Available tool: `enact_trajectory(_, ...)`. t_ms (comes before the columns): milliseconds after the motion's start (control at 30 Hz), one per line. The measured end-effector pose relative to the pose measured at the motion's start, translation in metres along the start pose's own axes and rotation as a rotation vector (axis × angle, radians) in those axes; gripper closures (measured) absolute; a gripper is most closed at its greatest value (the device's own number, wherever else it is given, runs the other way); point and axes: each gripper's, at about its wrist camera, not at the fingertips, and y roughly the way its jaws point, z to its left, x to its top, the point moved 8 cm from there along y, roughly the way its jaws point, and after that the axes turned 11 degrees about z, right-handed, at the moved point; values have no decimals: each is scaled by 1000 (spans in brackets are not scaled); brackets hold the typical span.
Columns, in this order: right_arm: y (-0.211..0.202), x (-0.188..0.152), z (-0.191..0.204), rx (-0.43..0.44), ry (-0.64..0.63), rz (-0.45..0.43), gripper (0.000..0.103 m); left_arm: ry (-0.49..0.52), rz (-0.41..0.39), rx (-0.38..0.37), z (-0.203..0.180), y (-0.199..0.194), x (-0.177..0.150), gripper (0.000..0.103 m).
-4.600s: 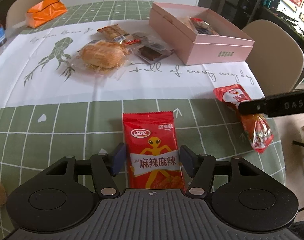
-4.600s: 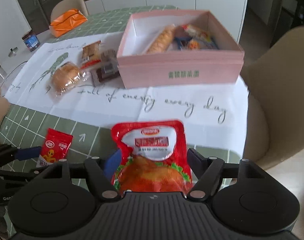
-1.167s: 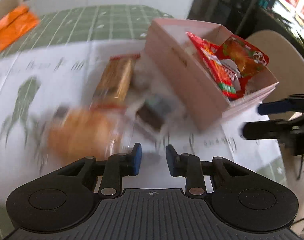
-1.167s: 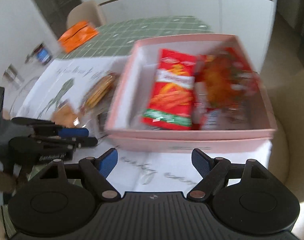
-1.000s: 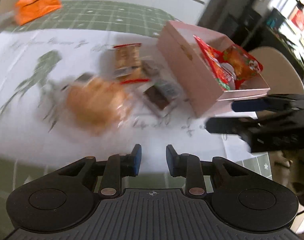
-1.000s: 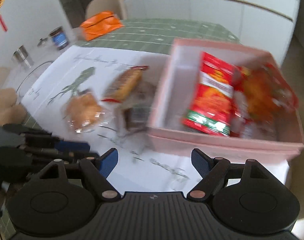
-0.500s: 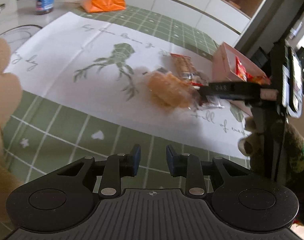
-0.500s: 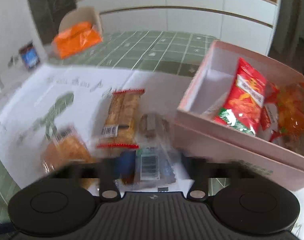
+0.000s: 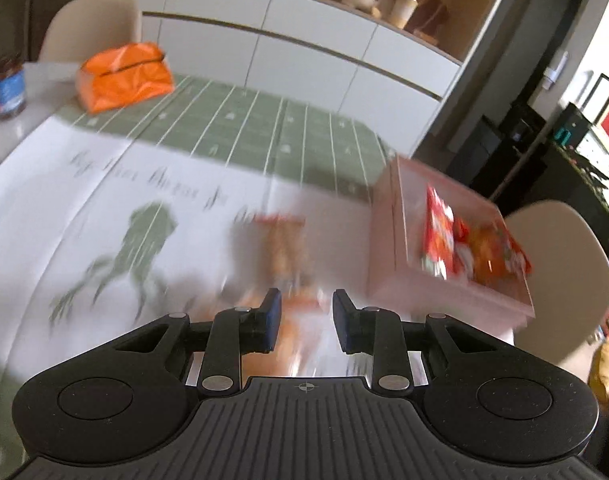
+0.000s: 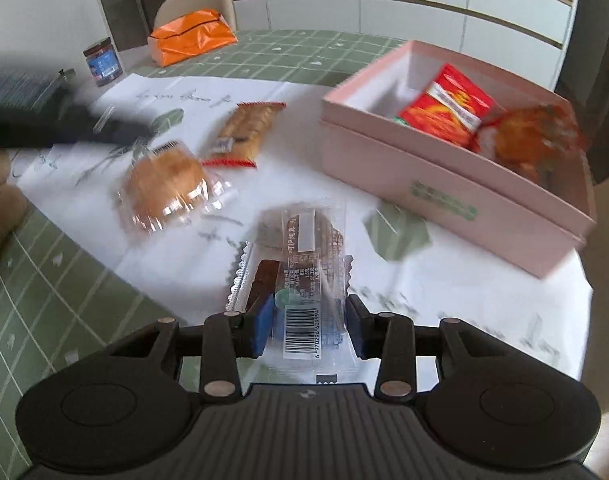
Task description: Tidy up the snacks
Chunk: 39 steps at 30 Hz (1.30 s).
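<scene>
Right gripper: my jaws have just been closing and now sit against both sides of the clear-wrapped brownie packet, barcode end toward me. I judge it gripped but not lifted; it lies on the white paper sheet.
Left gripper: jaws narrow, nothing between them. A second ago it faced the bun from the near edge of the table; now it looks across the table toward the pink box, with blurred snacks just ahead of its fingertips.
Change in box: both red packets, the spicy strips and the chicken pouch, now lie inside; a few seconds ago they were in my two grippers.
Meaning for task: two snacks stowed. Three are outside: the brownie packet, the wrapped bun and the cracker pack.
Next step, judged: lift the brownie packet and carry it right, over the near box wall.
Edges: the near wall stands between packet and box interior, so the packet must clear it. The box's right corner is near the table edge.
Open room: white floor shows at the box's left end; bare paper between packet and box.
Risk: the loose wrapper may slip.
</scene>
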Motion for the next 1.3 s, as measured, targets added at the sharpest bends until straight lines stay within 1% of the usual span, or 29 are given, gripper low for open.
enact_trajectory(33,-2,-5,-4,-4,5,2,64,-1,12,11,-3,12,12,71)
enact_trajectory(67,-4,-8,-7,-12,9,5,63,9,27,37,-4,24,20,70)
enact_trajectory(167,-9,-14,-19,-44,10,7,61,55,60,171,-1,58,36,70)
enact_trajectory(233,-11,-18,-26,-53,18,12,60,85,92,229,0,78,38,70)
enact_trajectory(267,-12,-19,-31,-56,26,15,57,96,111,240,0,86,37,69)
enact_trajectory(300,-12,-20,-35,-60,35,17,56,106,98,228,-1,90,36,65)
enact_trajectory(333,-13,-21,-39,-62,43,18,50,115,89,221,-2,92,36,62)
enact_trajectory(367,-13,-22,-43,-65,53,19,41,120,100,224,-2,97,36,59)
enact_trajectory(400,-12,-23,-47,-71,68,24,38,120,116,223,-4,101,36,57)
enact_trajectory(433,-11,-25,-51,-76,82,34,34,124,137,228,-6,106,35,60)
enact_trajectory(467,-9,-26,-54,-75,94,46,30,136,162,232,-8,112,32,60)
enact_trajectory(500,-8,-28,-56,-76,99,43,30,153,173,238,-10,116,29,58)
enact_trajectory(567,-7,-30,-57,-99,94,43,25,203,173,253,-17,116,24,60)
enact_trajectory(667,-6,-34,-56,-106,104,36,18,198,187,208,-23,108,9,63)
enact_trajectory(733,-7,-35,-55,-111,127,19,18,174,196,180,-25,98,-6,63)
enact_trajectory(833,-7,-36,-53,-114,133,7,17,161,200,133,-31,74,-41,63)
enact_trajectory(933,-11,-37,-49,-80,93,35,17,117,209,68,-37,47,-81,63)
enact_trajectory(967,-15,-37,-48,-66,83,32,17,104,214,42,-40,38,-97,63)
enact_trajectory(1033,-30,-36,-48,-75,71,-3,17,91,217,12,-43,24,-122,63)
enact_trajectory(1100,-41,-32,-49,-82,67,-31,17,73,226,4,-42,16,-141,63)
enact_trajectory(1133,-44,-29,-50,-83,71,-39,17,64,217,1,-41,11,-150,63)
enact_trajectory(1200,-43,-21,-51,-86,76,-38,18,45,217,7,-38,4,-160,63)
enact_trajectory(1267,-38,-13,-49,-83,80,-27,26,8,222,-1,-35,-4,-167,63)
enact_trajectory(1300,-34,-9,-46,-74,76,-15,26,-7,223,0,-31,-8,-170,63)
